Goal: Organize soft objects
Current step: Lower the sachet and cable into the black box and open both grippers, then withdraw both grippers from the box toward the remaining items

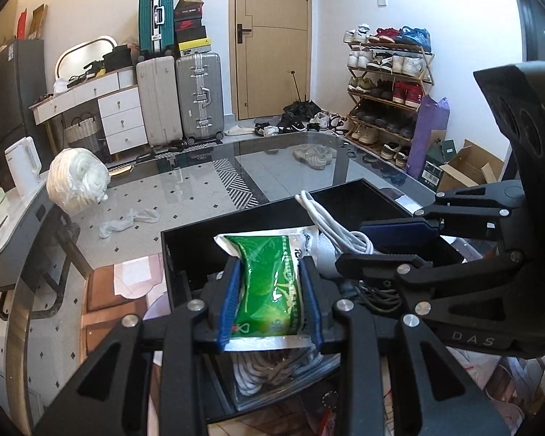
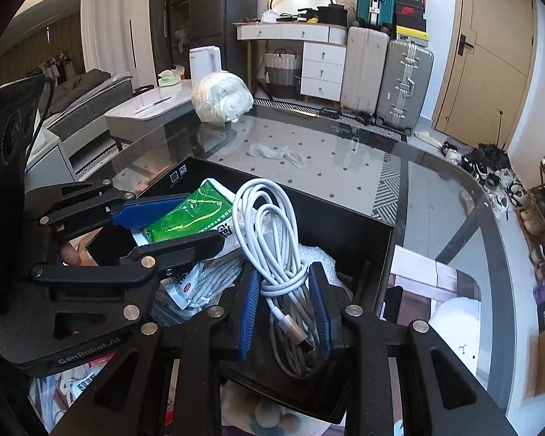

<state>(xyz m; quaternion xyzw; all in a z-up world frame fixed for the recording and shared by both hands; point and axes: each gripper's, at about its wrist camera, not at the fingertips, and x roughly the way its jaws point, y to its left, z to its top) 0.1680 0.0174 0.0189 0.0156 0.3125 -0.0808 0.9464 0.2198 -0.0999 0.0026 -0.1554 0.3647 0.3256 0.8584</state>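
Observation:
My left gripper [image 1: 270,283] is shut on a green tissue pack [image 1: 265,283] and holds it over the black box [image 1: 185,250]. In the right wrist view the left gripper [image 2: 185,223] comes in from the left with the green pack [image 2: 187,214]. My right gripper [image 2: 285,290] is shut on a coiled white cable [image 2: 269,225] inside the black box [image 2: 356,229]. In the left wrist view the right gripper [image 1: 388,243] reaches in from the right, and the cable [image 1: 330,223] loops up beside it. Grey cables and plastic packets lie in the box under both grippers.
A white sock [image 2: 278,154] lies on the glass table [image 2: 345,152], also in the left wrist view [image 1: 127,219]. A white bundle in plastic [image 2: 221,98] sits at the far table edge. Suitcases [image 2: 403,83], drawers and a shoe rack [image 1: 388,87] stand behind.

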